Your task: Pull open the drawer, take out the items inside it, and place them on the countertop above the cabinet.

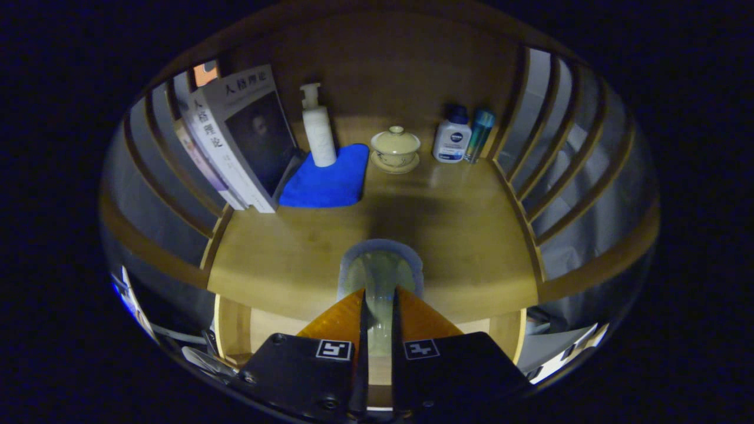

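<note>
My gripper (379, 292) is shut on a translucent pale cup (380, 265); both fingers pinch its wall, and its rounded rim stands just ahead of the fingertips. The cup is over the front part of the wooden countertop (471, 235), near its front edge. I cannot tell whether the cup touches the wood. Below the countertop's edge, on either side of the fingers, the light wooden inside of the open drawer (247, 330) shows. What lies in the drawer is hidden behind my gripper.
At the back of the countertop stand leaning books (235, 135), a white pump bottle (318, 126) on a blue cloth (327, 176), a lidded tea bowl (395, 147), a white bottle with a blue cap (452, 138) and a teal can (478, 135). Slatted wooden sides (548, 176) fence both ends.
</note>
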